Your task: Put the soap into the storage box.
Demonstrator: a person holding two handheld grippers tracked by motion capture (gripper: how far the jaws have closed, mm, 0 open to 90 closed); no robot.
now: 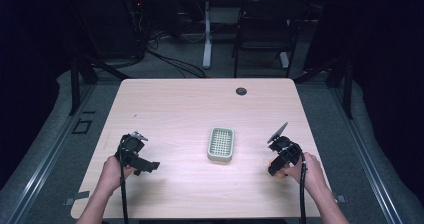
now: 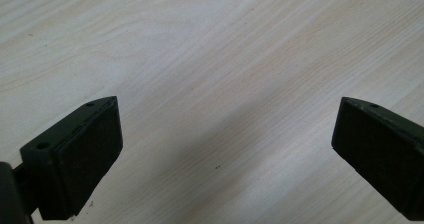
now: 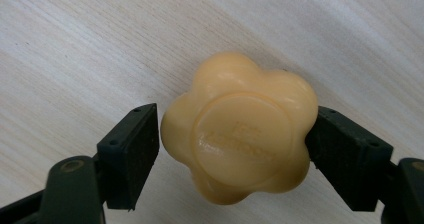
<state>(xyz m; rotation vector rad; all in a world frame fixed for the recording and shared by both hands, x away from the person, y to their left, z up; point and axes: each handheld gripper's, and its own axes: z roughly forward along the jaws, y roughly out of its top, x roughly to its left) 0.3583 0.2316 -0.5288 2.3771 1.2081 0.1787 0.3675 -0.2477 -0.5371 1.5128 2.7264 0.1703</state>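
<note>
- The soap (image 3: 239,129), a pale yellow flower-shaped bar with a round raised middle and faint embossed lettering, lies flat on the table (image 3: 75,44) near its right edge.
- In the right gripper view the soap sits between the two black jaws; both pads meet its sides, the right one on a lobe and the left one at the edge of another, so the right gripper (image 3: 232,136) grasps the soap.
- In the high view the right gripper (image 1: 278,170) points down at the table's right side, with a sliver of the yellow soap (image 1: 279,174) showing under it, and the person's right hand (image 1: 309,170) wrapped round its body.
- A cable (image 1: 302,194) trails from that gripper back along the forearm.
- The dish (image 1: 221,144), a pale green rectangular soap tray with a gridded floor, stands near the middle of the table, well apart from the soap and to its left in the high view.
- The left gripper (image 1: 153,166) rests low over the table's left side, held by the left hand (image 1: 116,170), well apart from the dish.
- In the left gripper view its jaws stand wide, released, with bare wood (image 2: 215,74) between them.
- A small dark round grommet (image 1: 241,91) sits in the far part of the tabletop.
- Beyond the table a black chair (image 1: 265,29) stands on the grey floor.
</note>
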